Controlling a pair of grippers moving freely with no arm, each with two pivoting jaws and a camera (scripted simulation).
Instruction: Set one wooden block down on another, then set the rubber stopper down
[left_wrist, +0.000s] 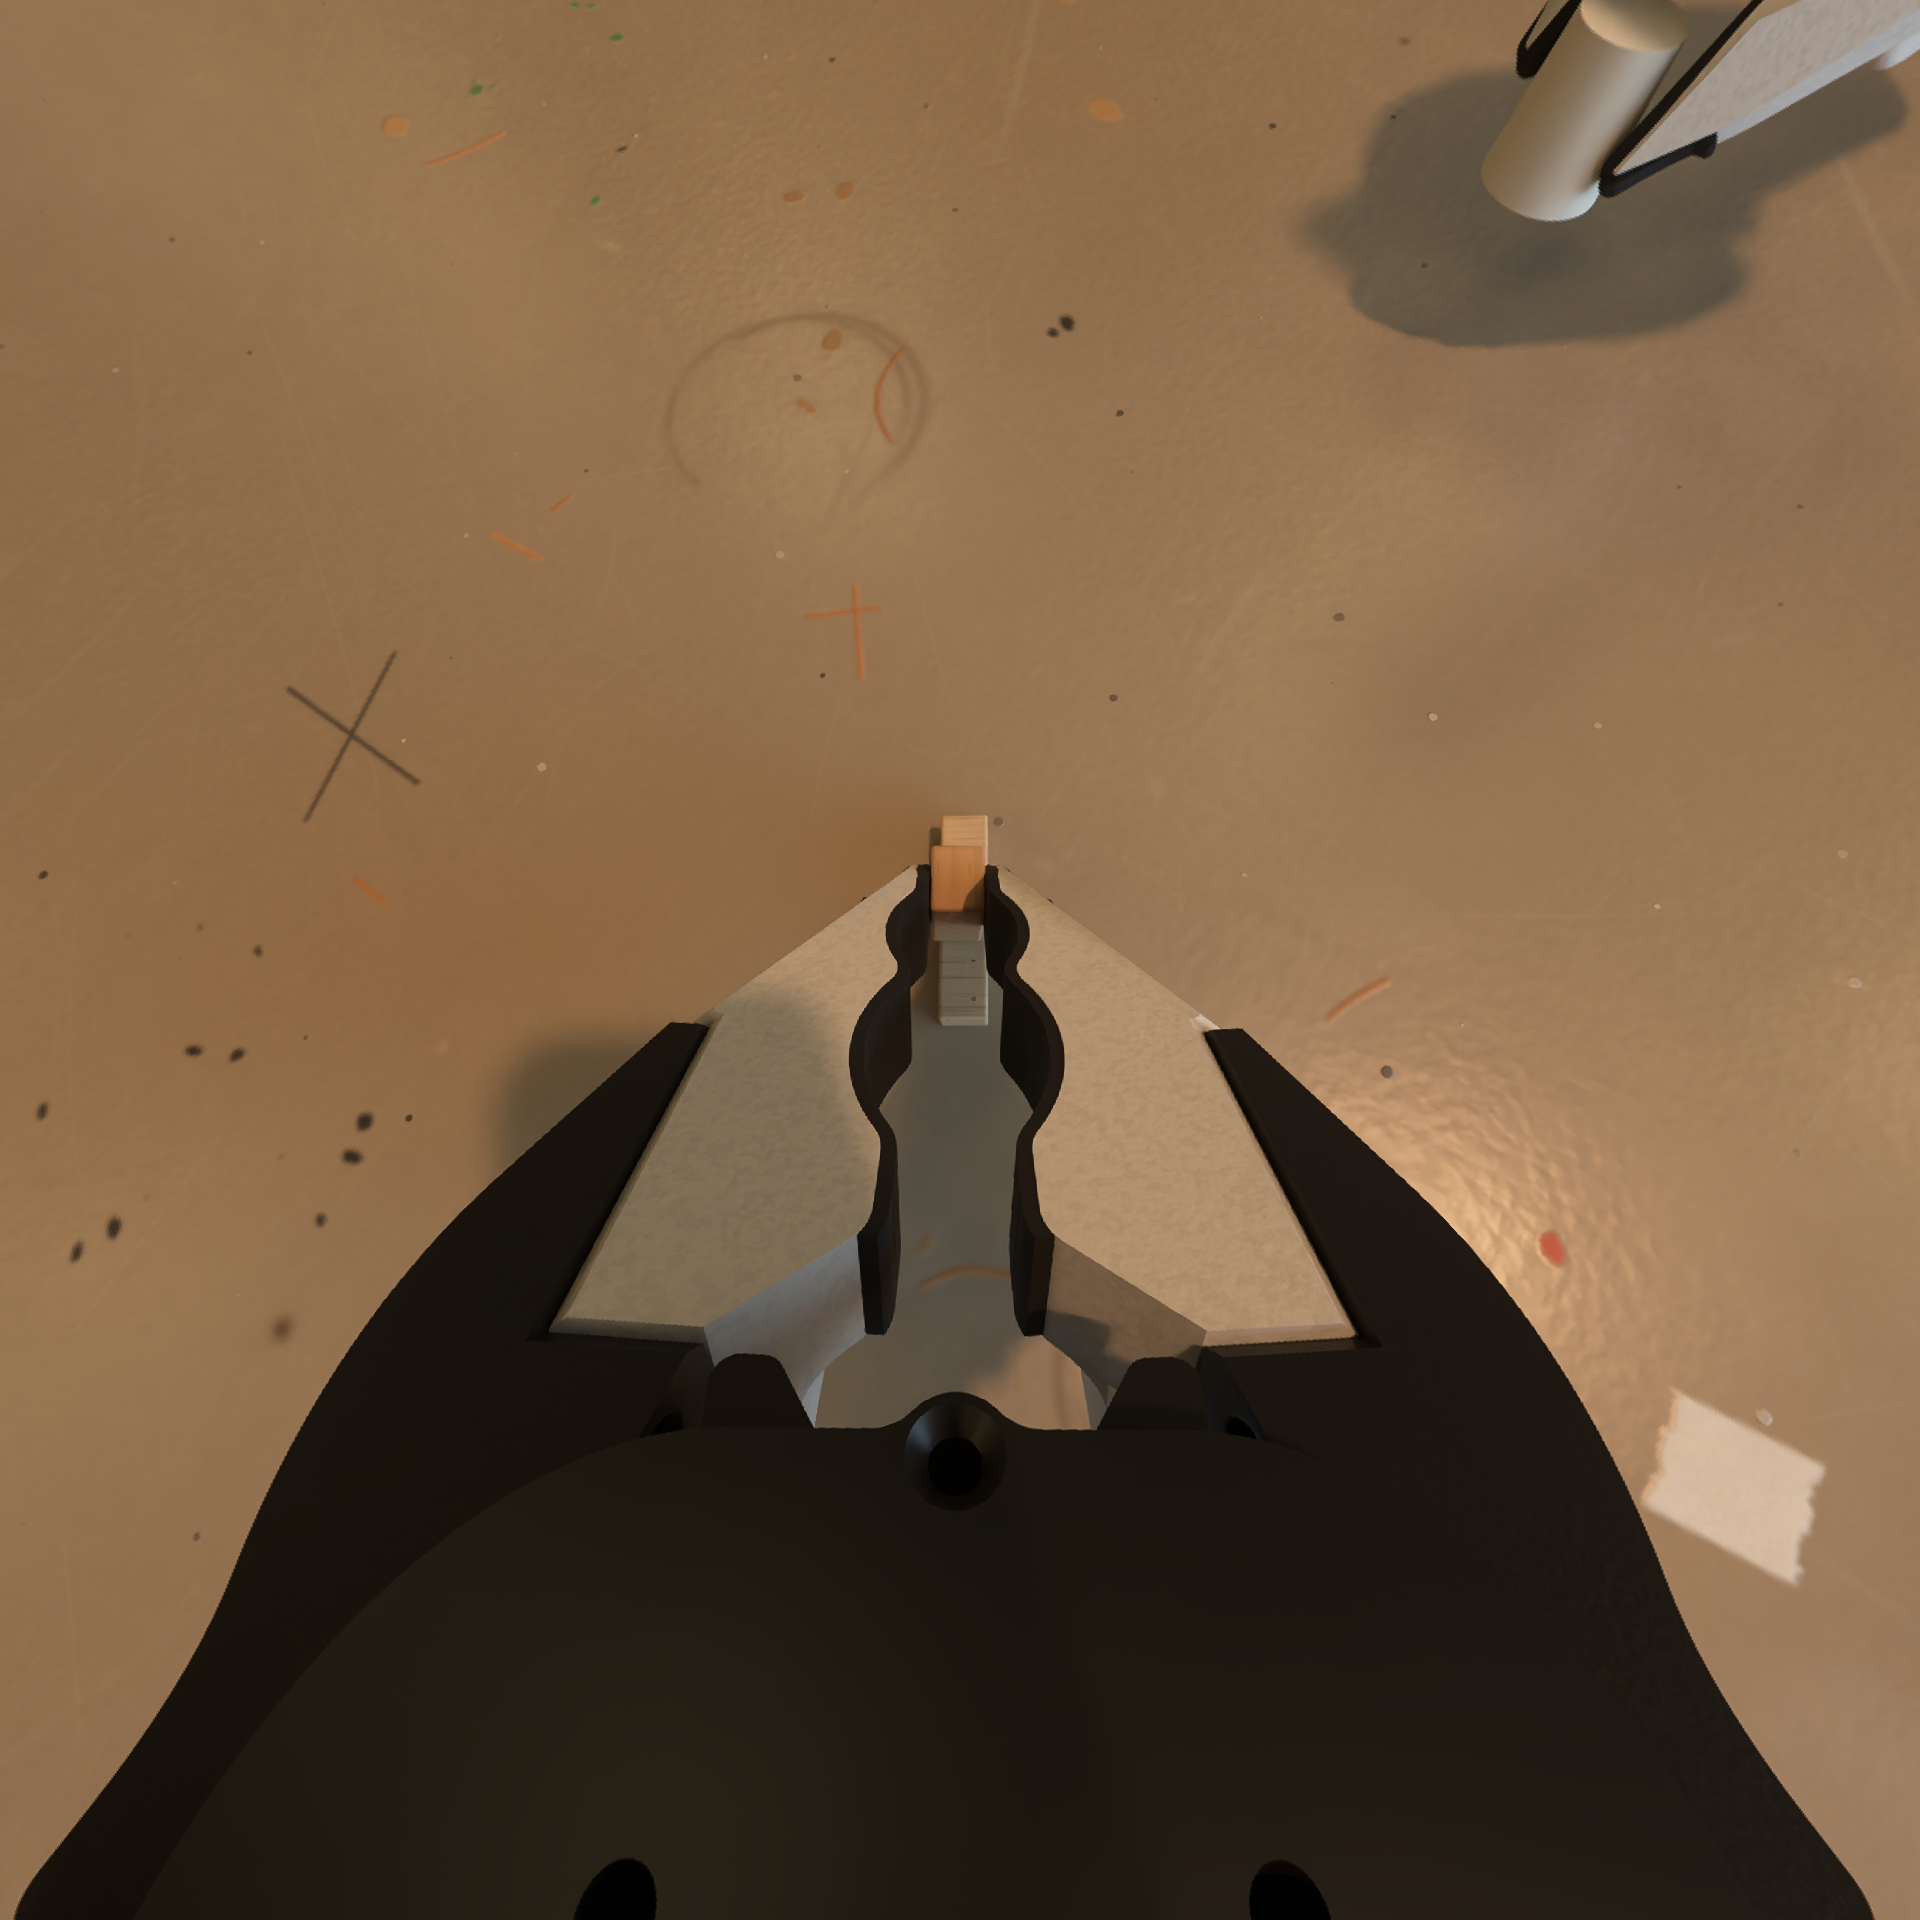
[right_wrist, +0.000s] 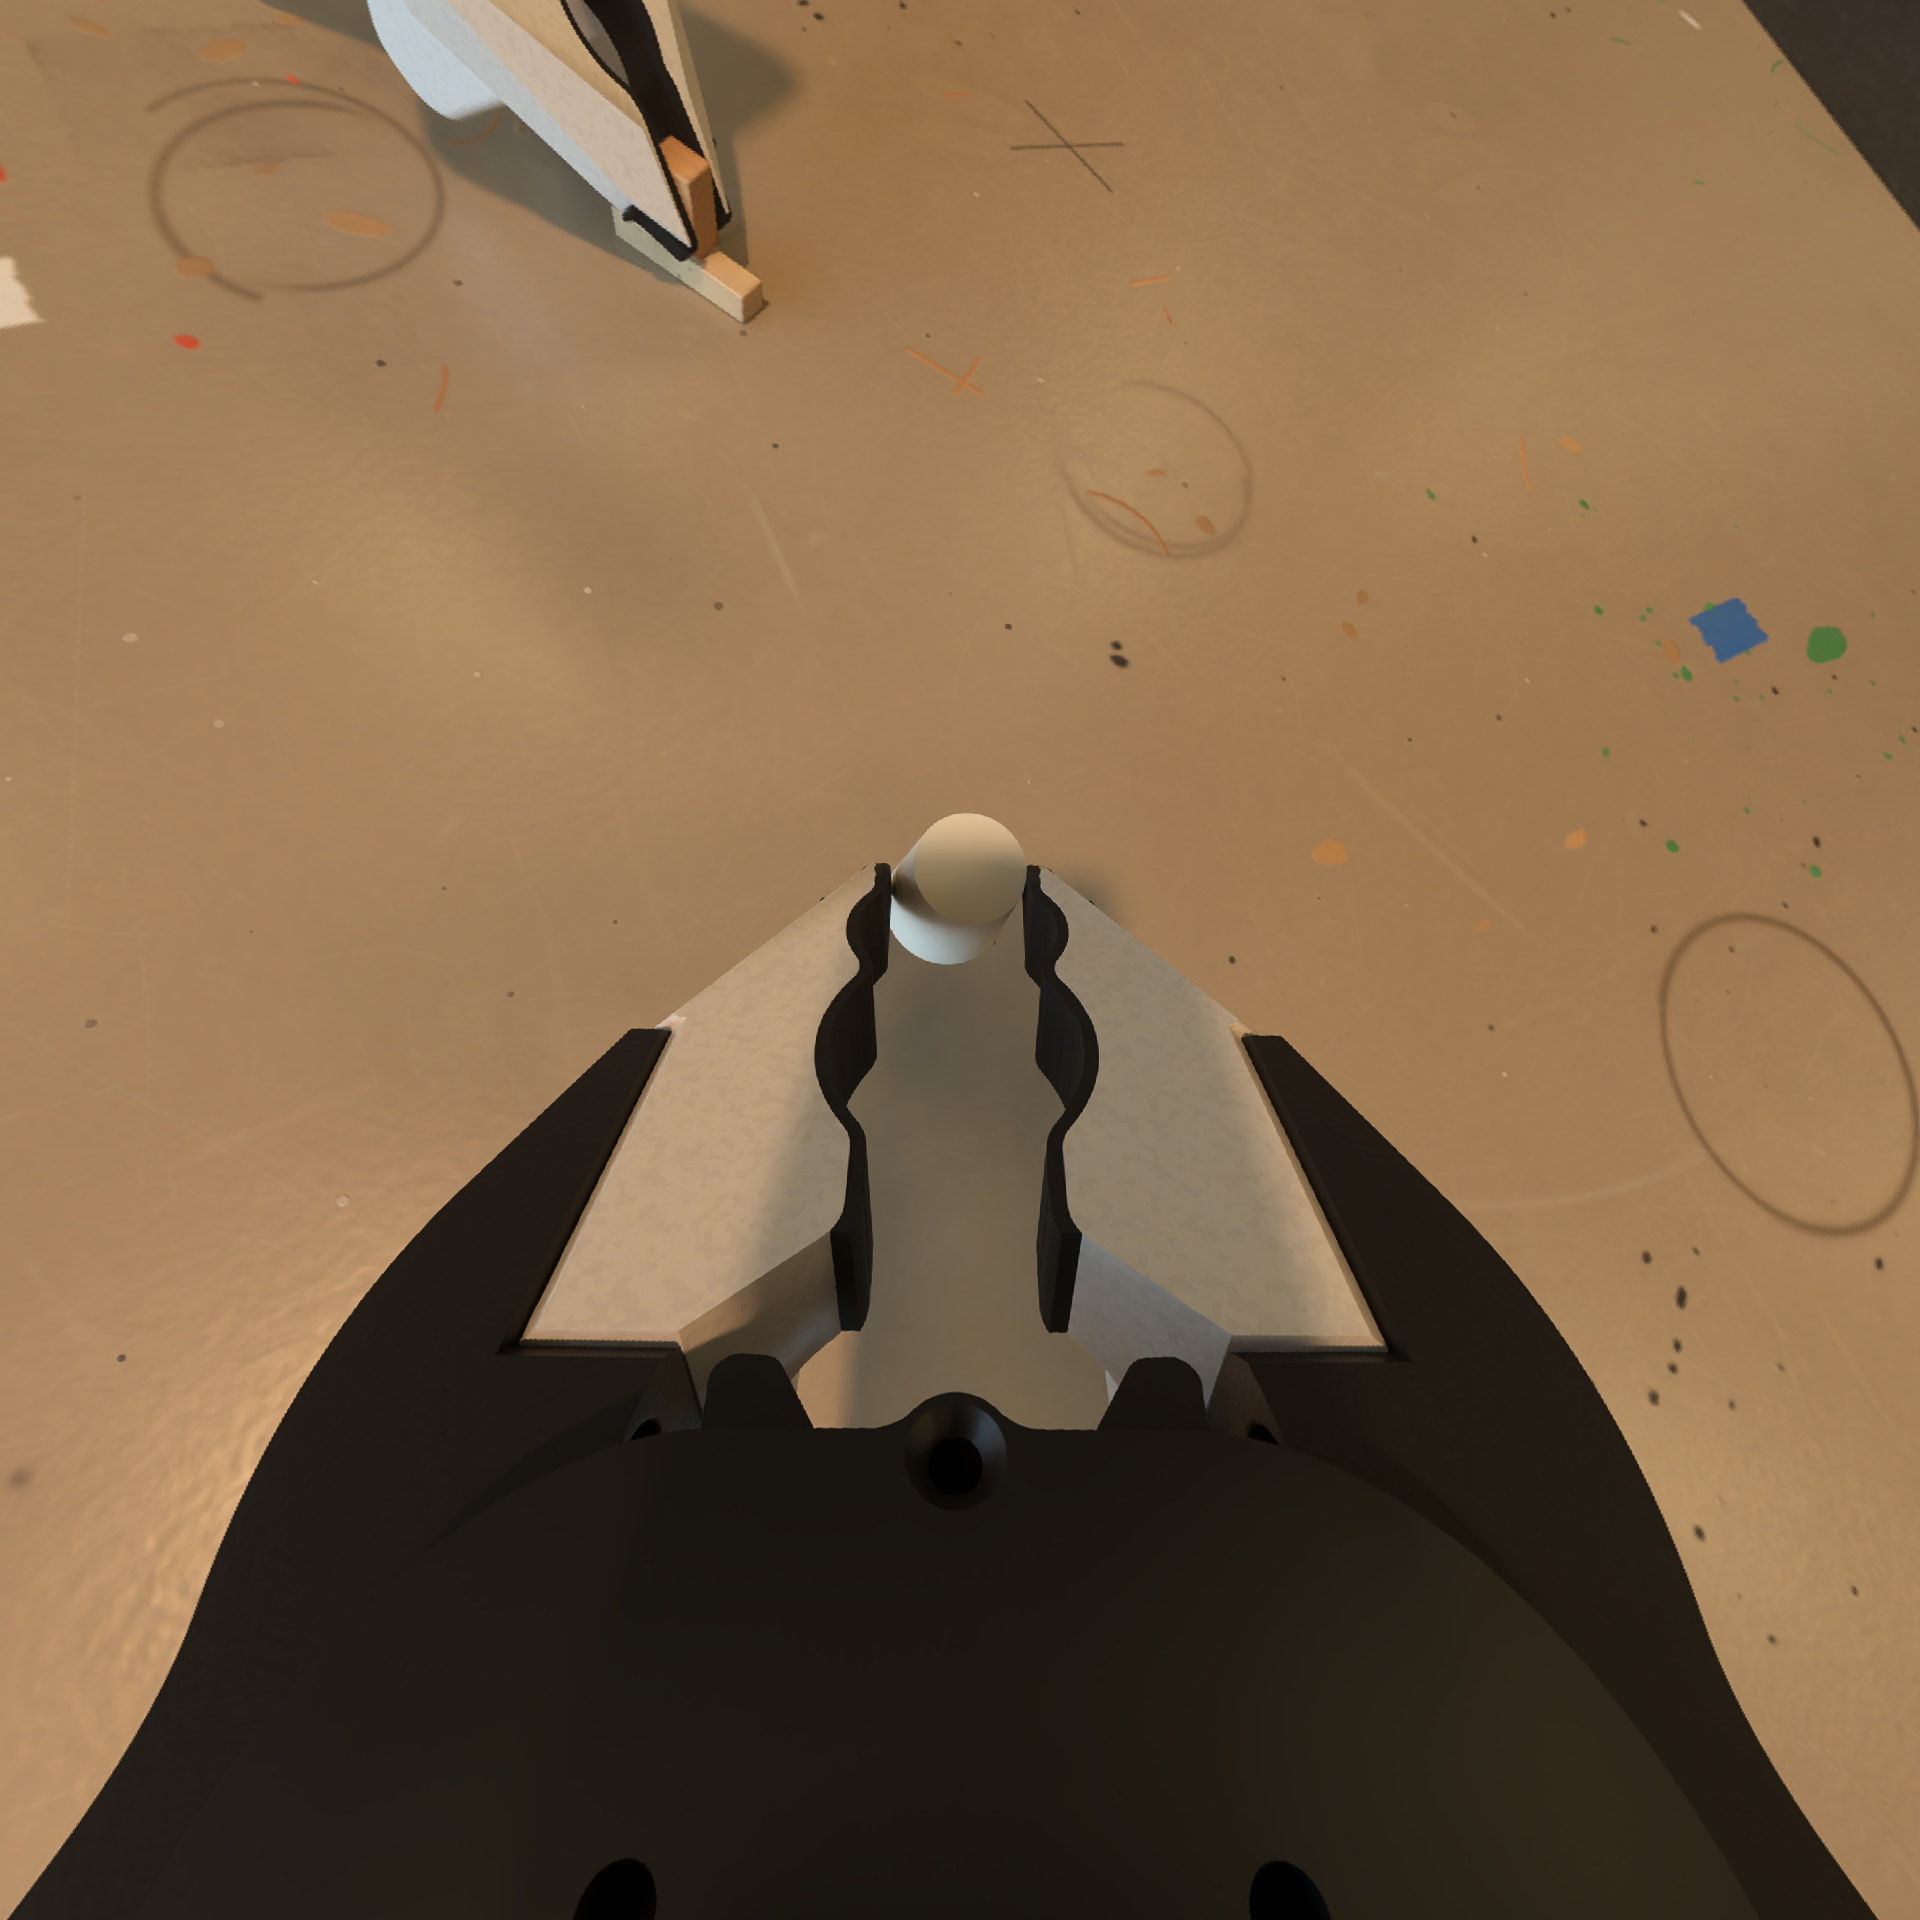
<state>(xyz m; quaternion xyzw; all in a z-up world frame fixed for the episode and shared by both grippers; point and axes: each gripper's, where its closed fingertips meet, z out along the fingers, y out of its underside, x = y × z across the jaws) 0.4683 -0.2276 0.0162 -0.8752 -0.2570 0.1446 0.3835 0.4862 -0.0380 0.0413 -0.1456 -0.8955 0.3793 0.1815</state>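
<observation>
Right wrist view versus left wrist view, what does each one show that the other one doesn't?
Only the right wrist view shows the blue patch, the green blob and the table's dark far edge.

Only the left wrist view shows the white tape scrap whole.

Both show the left gripper shut on the orange block over the pale block, and the right gripper shut on the rubber stopper.
</observation>
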